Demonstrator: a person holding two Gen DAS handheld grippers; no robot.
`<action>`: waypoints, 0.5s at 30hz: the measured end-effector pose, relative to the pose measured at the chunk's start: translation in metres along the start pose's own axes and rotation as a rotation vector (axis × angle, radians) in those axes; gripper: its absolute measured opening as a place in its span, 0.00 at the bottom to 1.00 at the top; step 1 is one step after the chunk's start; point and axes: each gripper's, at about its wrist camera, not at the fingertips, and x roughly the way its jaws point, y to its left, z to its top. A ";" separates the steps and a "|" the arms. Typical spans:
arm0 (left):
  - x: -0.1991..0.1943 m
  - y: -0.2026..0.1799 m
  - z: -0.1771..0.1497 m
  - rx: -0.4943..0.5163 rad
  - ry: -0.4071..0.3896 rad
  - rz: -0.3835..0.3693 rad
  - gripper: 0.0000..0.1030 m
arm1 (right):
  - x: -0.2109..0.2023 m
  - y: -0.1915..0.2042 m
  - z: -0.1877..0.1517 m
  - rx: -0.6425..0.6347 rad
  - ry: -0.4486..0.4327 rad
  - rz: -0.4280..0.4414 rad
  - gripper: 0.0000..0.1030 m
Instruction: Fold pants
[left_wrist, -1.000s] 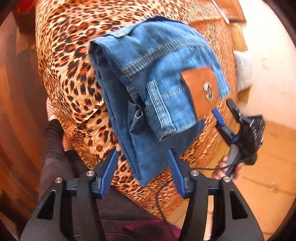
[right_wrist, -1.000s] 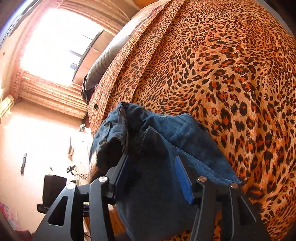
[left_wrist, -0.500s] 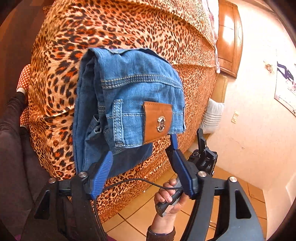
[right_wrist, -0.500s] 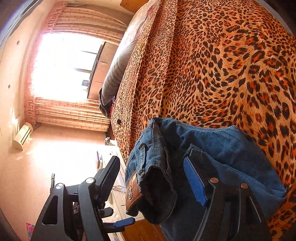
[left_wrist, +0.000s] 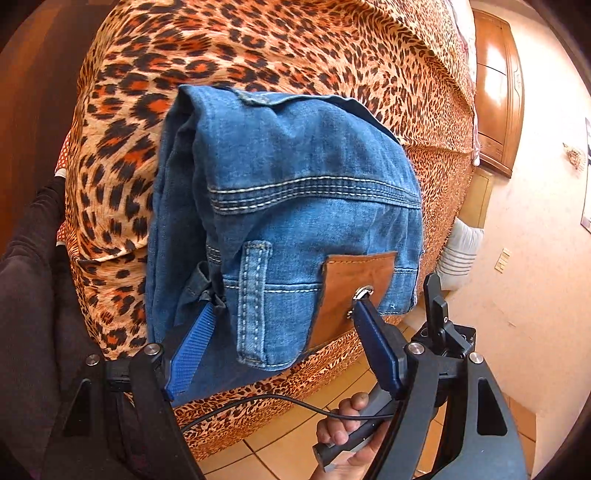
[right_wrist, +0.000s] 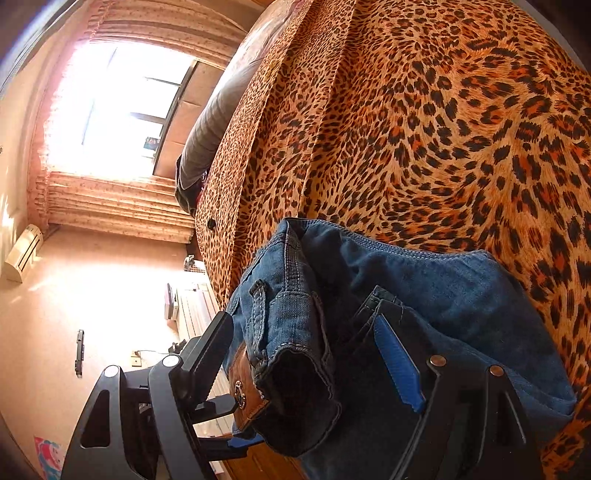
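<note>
Below, in the left wrist view, the left gripper (left_wrist: 280, 332) angles down at a folded bundle of blue denim pants (left_wrist: 288, 206) with a tan leather patch (left_wrist: 351, 291), lying at the edge of a leopard-print bedspread (left_wrist: 258, 48); its blue-padded jaws are closing, flanking the bundle's near end without pressing it; a bare hand (left_wrist: 347, 428) grips the other tool's handle over tan floor tiles (left_wrist: 280, 435).

Next, in the right wrist view, the right gripper (right_wrist: 306, 350) tilts down, jaws wide and gripping nothing, straddling the bundle's thick corner; a bright curtained window (right_wrist: 110, 107) glows behind.
</note>
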 end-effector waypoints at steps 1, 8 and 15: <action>0.001 -0.003 -0.001 0.004 0.008 -0.017 0.63 | 0.002 0.002 -0.002 -0.009 0.003 0.008 0.71; -0.003 -0.016 -0.009 0.058 0.033 -0.050 0.25 | 0.003 0.018 -0.004 -0.049 -0.007 0.025 0.23; -0.011 0.019 -0.014 -0.047 -0.011 -0.050 0.58 | 0.001 0.006 -0.001 0.055 0.003 0.107 0.27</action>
